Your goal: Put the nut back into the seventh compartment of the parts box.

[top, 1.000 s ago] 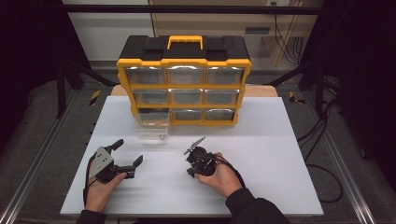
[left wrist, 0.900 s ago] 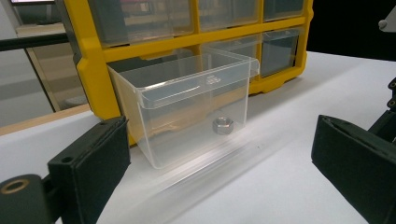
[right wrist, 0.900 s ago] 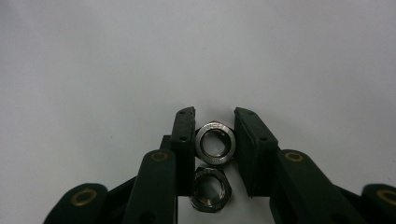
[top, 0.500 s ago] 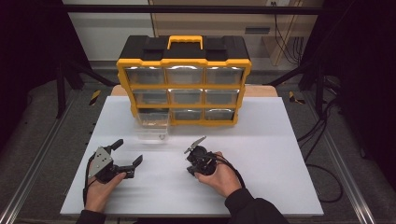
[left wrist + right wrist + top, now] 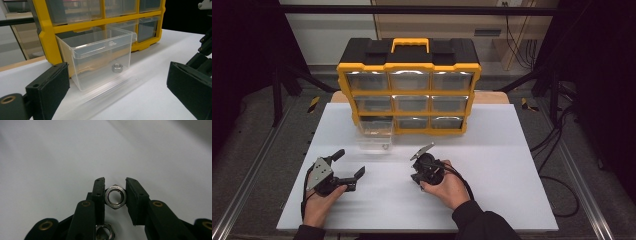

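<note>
My right gripper is shut on a steel hex nut, which sits flat between the two pads just over the white table. A second nut lies close under the jaws. In the high view the right gripper points down at the table's middle. My left gripper rests open on the table to the left. The left gripper faces a clear plastic drawer that stands on the table with one nut inside.
A yellow and black drawer organizer stands at the back of the white table. The clear drawer stands in front of the organizer's lower left slot. Bare table lies to the right and front.
</note>
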`<state>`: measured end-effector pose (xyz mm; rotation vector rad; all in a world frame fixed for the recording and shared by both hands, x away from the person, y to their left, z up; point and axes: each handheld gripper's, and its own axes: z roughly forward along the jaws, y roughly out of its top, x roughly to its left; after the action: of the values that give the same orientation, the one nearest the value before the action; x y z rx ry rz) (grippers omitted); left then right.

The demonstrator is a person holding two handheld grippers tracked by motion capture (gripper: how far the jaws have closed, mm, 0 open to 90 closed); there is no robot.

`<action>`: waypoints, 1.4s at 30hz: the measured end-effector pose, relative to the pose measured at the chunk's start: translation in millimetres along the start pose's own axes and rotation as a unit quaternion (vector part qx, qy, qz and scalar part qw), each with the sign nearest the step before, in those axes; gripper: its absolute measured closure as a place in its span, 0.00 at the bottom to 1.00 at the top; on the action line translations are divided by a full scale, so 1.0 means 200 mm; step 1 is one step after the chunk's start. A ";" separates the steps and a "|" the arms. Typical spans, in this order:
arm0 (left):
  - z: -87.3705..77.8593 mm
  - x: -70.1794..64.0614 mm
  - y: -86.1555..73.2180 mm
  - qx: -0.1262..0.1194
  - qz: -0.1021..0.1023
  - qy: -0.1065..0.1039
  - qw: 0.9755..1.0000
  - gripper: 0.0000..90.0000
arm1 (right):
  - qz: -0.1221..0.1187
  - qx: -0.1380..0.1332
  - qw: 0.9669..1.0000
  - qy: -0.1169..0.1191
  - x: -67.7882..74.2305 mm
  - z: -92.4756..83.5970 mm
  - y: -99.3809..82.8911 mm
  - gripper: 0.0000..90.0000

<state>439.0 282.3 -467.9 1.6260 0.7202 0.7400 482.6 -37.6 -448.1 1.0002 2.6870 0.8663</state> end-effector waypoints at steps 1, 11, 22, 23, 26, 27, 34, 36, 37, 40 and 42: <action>0.00 0.00 0.00 0.000 0.001 -0.001 1.000 0.05 | 0.000 -0.001 1.000 -0.002 0.00 0.00 0.00 0.78; 0.00 0.00 0.00 0.000 0.002 -0.002 1.000 0.05 | 0.003 -0.026 1.000 -0.007 0.01 -0.04 0.04 0.78; 0.00 0.00 0.00 0.000 0.002 -0.002 1.000 0.05 | 0.000 -0.072 0.997 -0.014 0.02 -0.10 0.14 0.78; 0.00 0.00 0.00 0.000 0.002 -0.002 1.000 0.05 | -0.001 -0.077 0.997 -0.013 0.02 -0.11 0.14 0.78; 0.00 0.00 0.00 0.000 0.002 -0.002 1.000 0.05 | -0.008 -0.087 0.996 -0.014 0.02 -0.12 0.17 0.78; 0.00 0.00 0.00 0.000 0.001 -0.002 1.000 0.05 | -0.005 -0.092 0.996 -0.012 0.02 -0.12 0.18 0.78; 0.00 0.00 0.00 -0.001 0.001 -0.002 1.000 0.05 | -0.015 -0.106 0.994 -0.009 0.03 -0.14 0.24 0.78; 0.00 0.00 0.00 -0.001 0.001 -0.002 1.000 0.05 | -0.014 -0.109 0.994 -0.010 0.04 -0.15 0.26 0.78; 0.00 0.00 0.00 0.000 0.001 -0.002 1.000 0.05 | -0.016 -0.112 0.993 -0.010 0.03 -0.15 0.26 0.78; 0.00 0.00 0.00 -0.001 0.001 -0.002 1.000 0.05 | -0.015 -0.123 0.992 -0.007 0.03 -0.15 0.28 0.78; 0.00 0.00 0.00 -0.001 0.001 -0.002 1.000 0.05 | -0.021 -0.125 0.992 -0.008 0.03 -0.15 0.29 0.78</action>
<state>438.1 282.4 -467.2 1.6260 0.7150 0.7371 500.4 -11.8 -389.4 0.8871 2.4975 1.1454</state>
